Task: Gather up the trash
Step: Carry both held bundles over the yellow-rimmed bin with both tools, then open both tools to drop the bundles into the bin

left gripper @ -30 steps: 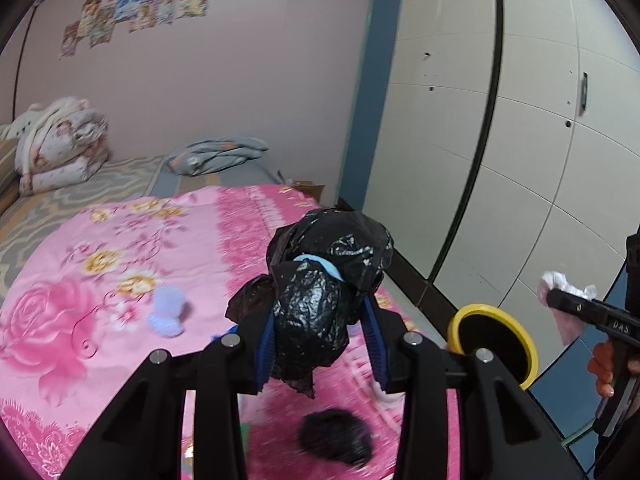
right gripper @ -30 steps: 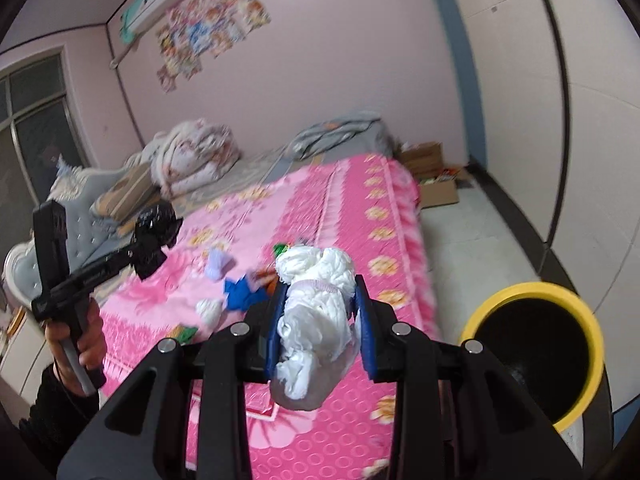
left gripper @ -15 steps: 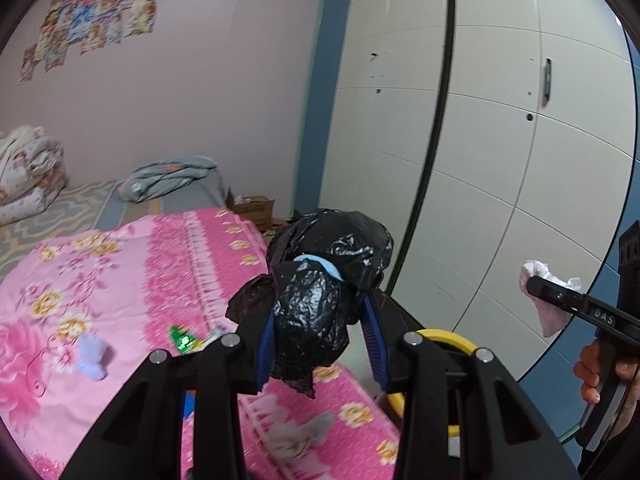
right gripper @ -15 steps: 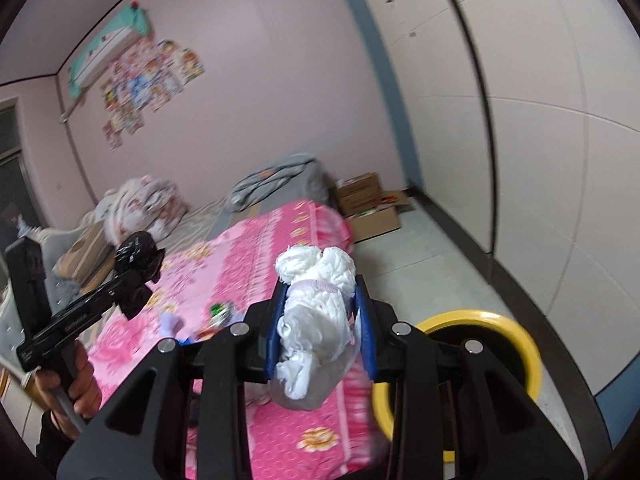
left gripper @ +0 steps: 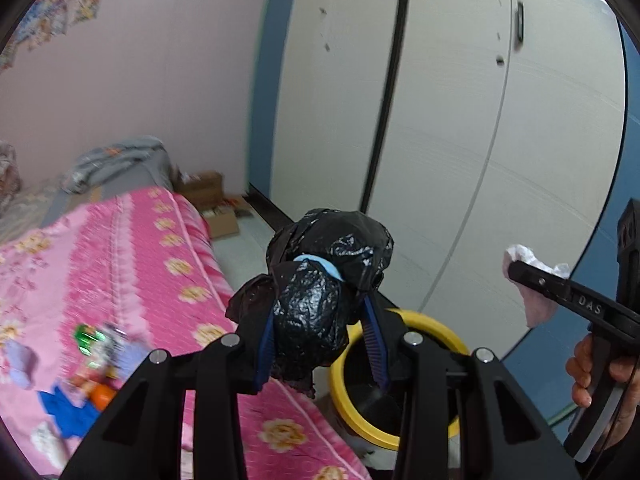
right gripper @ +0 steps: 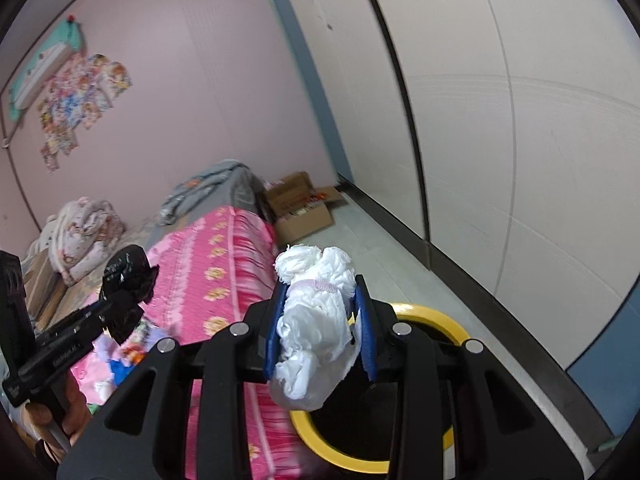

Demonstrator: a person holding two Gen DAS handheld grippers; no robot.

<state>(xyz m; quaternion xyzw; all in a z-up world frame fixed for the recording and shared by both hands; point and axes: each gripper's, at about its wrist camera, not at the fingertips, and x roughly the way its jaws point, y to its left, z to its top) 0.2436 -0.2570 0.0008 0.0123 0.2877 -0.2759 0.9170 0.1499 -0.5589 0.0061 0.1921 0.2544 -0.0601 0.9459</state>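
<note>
- Left wrist view: the left gripper (left gripper: pixel 322 344) pinches a crumpled black plastic bag (left gripper: pixel 320 292) between its 2 blue pads; a thin light-blue band shows across the top of the wad, and a ragged flap hangs below the fingers.
- Just behind and below that bag stands a yellow-rimmed bin (left gripper: pixel 404 380) with a black inside, on the pale floor right beside the bed.
- The bed's pink flowered cover (left gripper: pixel 132 272) fills the left side of this view. Small scraps lie on it near the lower left: a green wrapper (left gripper: pixel 89 338), something orange (left gripper: pixel 102 394) and a blue piece (left gripper: pixel 66 414), all blurred.
- At the right edge the right gripper (left gripper: pixel 532 276) shows from the side, a hand (left gripper: pixel 586 376) around its handle, with a pale wad at its tip.
- Right wrist view: the right gripper (right gripper: pixel 320 336) is pressed onto a bunched white tissue wad (right gripper: pixel 316 328), which bulges above and sags below the pads. A faint pink band crosses the wad.
- The bin's yellow rim (right gripper: pixel 440 320) lies directly behind and under this wad, partly hidden by the gripper's black frame.
- At the left of this view the left gripper (right gripper: pixel 124 280) carries its black bag over the bed's edge.
- Further back, an open cardboard box (right gripper: pixel 300 204) sits on the floor at the bed's far corner, near the pale wardrobe doors (right gripper: pixel 500 120).
- Folded bedding (right gripper: pixel 84 236) is piled at the head of the bed against the pink wall, where a cluster of colourful stickers (right gripper: pixel 76 100) hangs.
</note>
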